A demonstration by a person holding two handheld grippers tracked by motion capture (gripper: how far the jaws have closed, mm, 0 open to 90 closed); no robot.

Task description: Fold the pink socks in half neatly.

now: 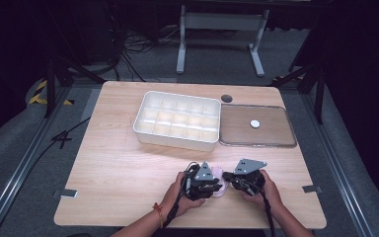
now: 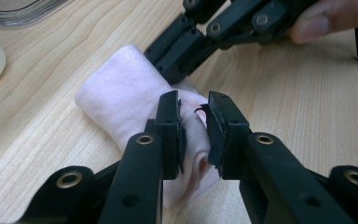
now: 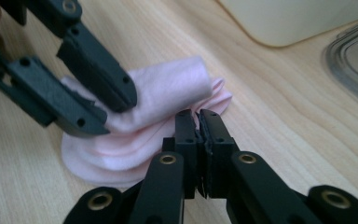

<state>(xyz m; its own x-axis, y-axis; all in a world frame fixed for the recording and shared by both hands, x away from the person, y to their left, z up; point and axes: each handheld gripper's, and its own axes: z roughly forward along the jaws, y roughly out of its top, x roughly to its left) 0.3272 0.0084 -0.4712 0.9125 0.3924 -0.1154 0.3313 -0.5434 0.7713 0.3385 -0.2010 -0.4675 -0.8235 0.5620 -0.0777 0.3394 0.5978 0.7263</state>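
One wooden table (image 1: 128, 163), light grain, rectangular, stood on a grey floor.

One pink sock (image 2: 121, 100), soft knit, partly rolled and folded, lay on the table near its front edge, between the two grippers. In the high view it showed as a pale patch (image 1: 218, 174) between the black tools.

Two grippers, black, two-jawed, one per hand.
Left gripper (image 2: 195, 133): its jaws stood a narrow gap apart with a fold of the sock between them, the pads close against the cloth on both sides; whether they pressed on it could not be told for certain. In the right gripper view its jaws (image 3: 93, 100) straddled the sock's rolled upper part.
Right gripper (image 3: 199, 126): jaws drawn almost together, a thin pinch of the sock's gathered edge caught at the tips. In the left gripper view it (image 2: 168, 58) reached in from the top, tips on the roll.

Two hands: the left hand (image 1: 177, 195) and the right hand (image 1: 269, 190), each wrapped around its gripper; one red-and-yellow band (image 1: 158, 213) on the left wrist.

One white tray (image 1: 150, 136), divided into fifteen compartments, three rows of five, stood at the table's middle, well apart from the sock.

One clear lid (image 1: 286, 140), flat, just beside the tray on its right, with one white round disc (image 1: 254, 124) on it.

One dark round cap (image 1: 226, 98) sat in the tabletop behind the tray.
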